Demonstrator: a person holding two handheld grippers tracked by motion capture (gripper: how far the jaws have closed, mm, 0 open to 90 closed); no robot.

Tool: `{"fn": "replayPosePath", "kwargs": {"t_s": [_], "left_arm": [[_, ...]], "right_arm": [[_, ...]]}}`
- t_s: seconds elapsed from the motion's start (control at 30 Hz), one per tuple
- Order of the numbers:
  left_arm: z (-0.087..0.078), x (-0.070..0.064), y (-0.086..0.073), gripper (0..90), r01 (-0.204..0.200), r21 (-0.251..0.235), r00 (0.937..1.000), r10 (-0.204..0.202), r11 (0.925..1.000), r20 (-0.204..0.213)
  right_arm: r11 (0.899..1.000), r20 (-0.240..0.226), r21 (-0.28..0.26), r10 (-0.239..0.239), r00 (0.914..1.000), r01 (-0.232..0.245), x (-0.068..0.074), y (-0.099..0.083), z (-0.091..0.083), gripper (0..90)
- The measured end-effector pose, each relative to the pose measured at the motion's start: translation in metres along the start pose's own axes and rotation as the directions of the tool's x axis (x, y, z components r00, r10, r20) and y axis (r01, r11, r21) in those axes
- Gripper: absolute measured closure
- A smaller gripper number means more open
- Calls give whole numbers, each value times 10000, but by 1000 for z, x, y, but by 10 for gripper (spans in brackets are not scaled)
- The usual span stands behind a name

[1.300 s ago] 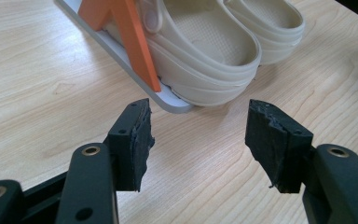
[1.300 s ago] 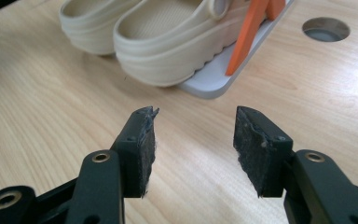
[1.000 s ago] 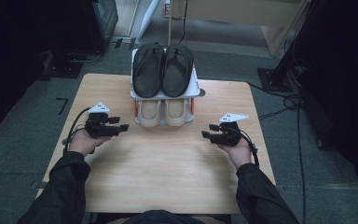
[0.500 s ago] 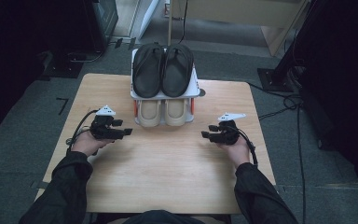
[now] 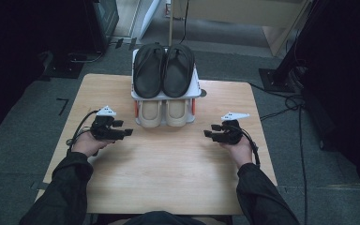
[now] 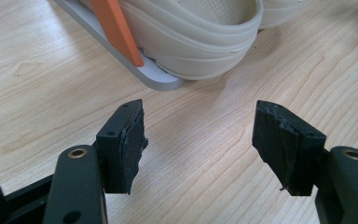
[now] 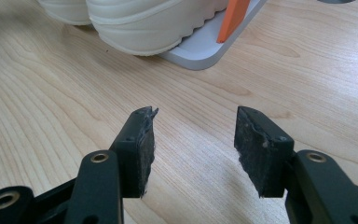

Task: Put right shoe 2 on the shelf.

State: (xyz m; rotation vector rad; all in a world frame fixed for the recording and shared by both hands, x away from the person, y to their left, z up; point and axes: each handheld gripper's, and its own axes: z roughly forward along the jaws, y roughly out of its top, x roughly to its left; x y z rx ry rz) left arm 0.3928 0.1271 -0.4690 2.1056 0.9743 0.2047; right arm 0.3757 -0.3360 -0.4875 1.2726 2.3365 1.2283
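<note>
A small white two-tier shoe rack [image 5: 196, 90] with orange posts stands at the table's far middle. A pair of black sandals [image 5: 164, 69] lies on its top shelf; a pair of cream shoes [image 5: 161, 112] sits on the bottom one. My left gripper [image 5: 124, 129] rests low over the table left of the rack, jaws open and empty, a cream shoe [image 6: 200, 42] just ahead of it. My right gripper [image 5: 208, 131] is to the right of the rack, also open and empty, facing the other cream shoe [image 7: 144, 23] and an orange post [image 7: 232, 16].
The wooden table [image 5: 168, 173] is bare in front of the rack. Dark cabinets and cables stand on the grey floor around it. A stand base [image 5: 276, 77] sits off the far right corner.
My left gripper has moved down and a little toward the person. My right gripper has barely shifted.
</note>
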Motion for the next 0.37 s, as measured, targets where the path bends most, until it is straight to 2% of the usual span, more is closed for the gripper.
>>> {"fn": "replayPosePath", "kwargs": {"t_s": [0.37], "left_arm": [[-1, 1, 0, 345, 32, 5, 10000, -32, 10000, 41]], "right_arm": [[9998, -33, -171, 100, 9999, -101, -2, 1, -2, 480]]}}
